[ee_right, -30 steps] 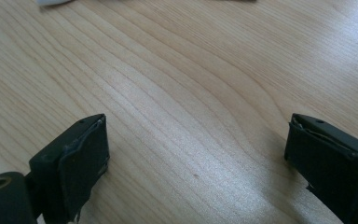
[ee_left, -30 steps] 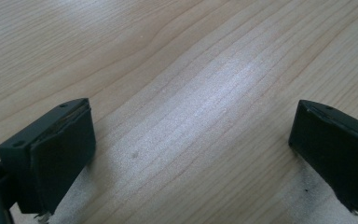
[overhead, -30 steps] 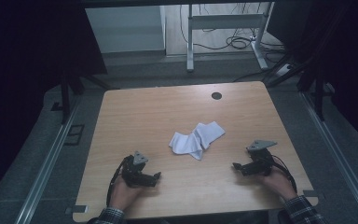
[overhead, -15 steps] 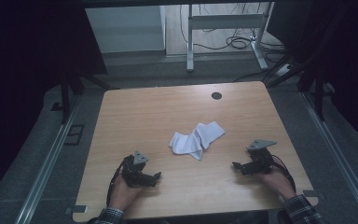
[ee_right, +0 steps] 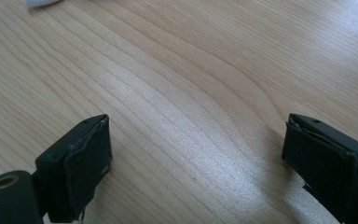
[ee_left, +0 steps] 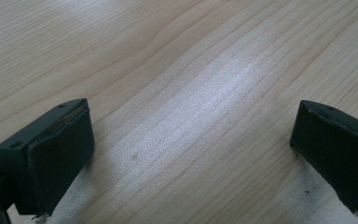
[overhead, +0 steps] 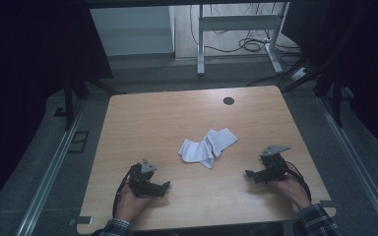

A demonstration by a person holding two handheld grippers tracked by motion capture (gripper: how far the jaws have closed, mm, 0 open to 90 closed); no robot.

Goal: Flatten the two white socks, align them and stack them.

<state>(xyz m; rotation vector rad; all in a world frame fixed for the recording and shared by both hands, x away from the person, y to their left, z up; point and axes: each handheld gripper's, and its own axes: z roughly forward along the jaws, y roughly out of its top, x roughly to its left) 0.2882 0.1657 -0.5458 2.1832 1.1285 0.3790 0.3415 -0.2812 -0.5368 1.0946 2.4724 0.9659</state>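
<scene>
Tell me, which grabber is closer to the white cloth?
The right gripper looks a little closer. The white cloth stretches toward its side of the table, while the left gripper sits farther from the cloth's near edge. Both are open, touching nothing.

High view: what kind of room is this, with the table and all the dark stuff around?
Probably a lab or test workshop. A bare wooden table stands between dark curtains, cables lie loose on the floor, and a white cloth lies crumpled mid-table.

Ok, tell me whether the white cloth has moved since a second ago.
No. The white cloth lies crumpled at the same spot on the table, the same way off from the dark round hole near the far edge.
</scene>
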